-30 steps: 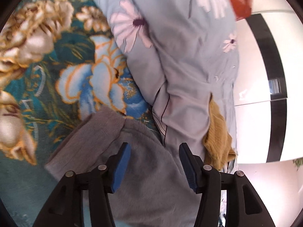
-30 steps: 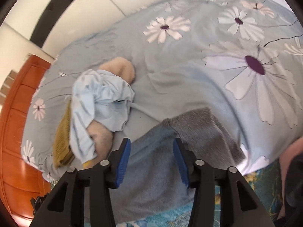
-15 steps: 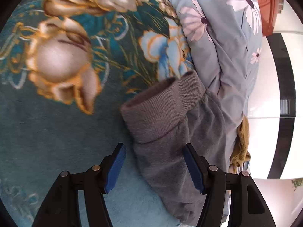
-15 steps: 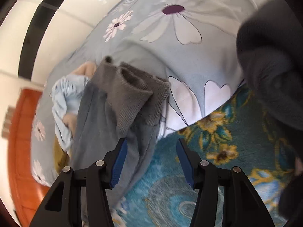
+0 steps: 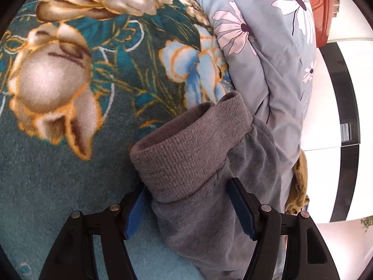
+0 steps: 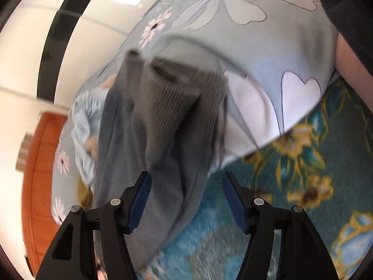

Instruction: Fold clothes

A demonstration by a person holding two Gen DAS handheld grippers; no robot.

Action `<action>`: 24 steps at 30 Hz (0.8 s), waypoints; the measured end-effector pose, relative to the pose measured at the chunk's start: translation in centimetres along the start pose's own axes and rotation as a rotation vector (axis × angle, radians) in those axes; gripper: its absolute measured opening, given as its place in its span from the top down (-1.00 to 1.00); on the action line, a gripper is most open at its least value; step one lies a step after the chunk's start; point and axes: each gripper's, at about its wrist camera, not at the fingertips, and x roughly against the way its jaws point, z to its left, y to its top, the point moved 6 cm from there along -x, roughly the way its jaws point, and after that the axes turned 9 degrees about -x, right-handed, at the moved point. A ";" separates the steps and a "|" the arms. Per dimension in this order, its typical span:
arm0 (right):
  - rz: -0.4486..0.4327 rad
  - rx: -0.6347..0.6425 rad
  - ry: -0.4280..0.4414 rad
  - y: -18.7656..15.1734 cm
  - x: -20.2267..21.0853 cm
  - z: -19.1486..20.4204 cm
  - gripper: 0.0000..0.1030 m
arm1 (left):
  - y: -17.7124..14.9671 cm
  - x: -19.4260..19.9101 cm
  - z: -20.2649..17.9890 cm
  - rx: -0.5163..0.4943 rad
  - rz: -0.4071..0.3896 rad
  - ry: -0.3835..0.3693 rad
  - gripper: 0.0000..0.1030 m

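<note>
Teal plush blanket with large beige and blue flowers (image 5: 58, 175) covers the near part of the bed, and it gives a soft, wide surface where a garment can be laid out. Beside it lies the pale blue duvet with pink and white daisies (image 5: 275, 70), bunched into a ridge, probably pushed aside to make room.

The grey fleece trousers with ribbed cuffs (image 5: 209, 186) lie across the border of both covers, the leg ends on the teal blanket and the rest going up onto the duvet. One ribbed cuff (image 5: 193, 149) stands open like a tube.

Further back, a crumpled light blue striped garment (image 6: 84, 126) and a mustard knitted piece (image 5: 299, 186) wait in a heap, apparently not folded yet.

The left gripper (image 5: 188, 205) has its jaws apart on both sides of the trouser leg, just under the cuff, with cloth between them but not pinched. The right gripper (image 6: 186, 200) is also spread wide, over the edge of the other leg; it seems to prepare a grasp there.
</note>
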 end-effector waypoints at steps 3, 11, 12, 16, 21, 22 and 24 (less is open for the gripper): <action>-0.035 -0.036 0.028 1.2 -0.7 0.8 -0.26 | 0.2 0.2 0.4 0.029 -0.008 -0.018 -0.39; -0.049 -0.079 0.033 2.0 -0.7 2.3 0.44 | 0.5 0.8 1.2 0.053 -0.035 -0.046 -0.25; -0.048 -0.085 0.019 1.7 -0.5 2.2 0.60 | 0.5 0.9 1.3 0.063 -0.036 -0.044 -0.19; -0.046 -0.095 0.012 1.5 0.7 2.5 0.69 | 0.8 1.3 1.8 0.104 -0.042 -0.020 0.26; -0.039 -0.068 0.022 1.2 3.4 3.3 0.74 | 1.8 3.5 -0.3 0.050 -0.070 -0.025 0.58; -0.037 -0.064 0.042 1.1 4.0 3.7 0.74 | 2.1 4.0 -1.1 0.032 -0.075 -0.033 0.58; -0.040 -0.024 0.065 0.8 5.1 5.3 0.75 | 2.8 5.3 -2.8 -0.011 -0.082 -0.055 0.60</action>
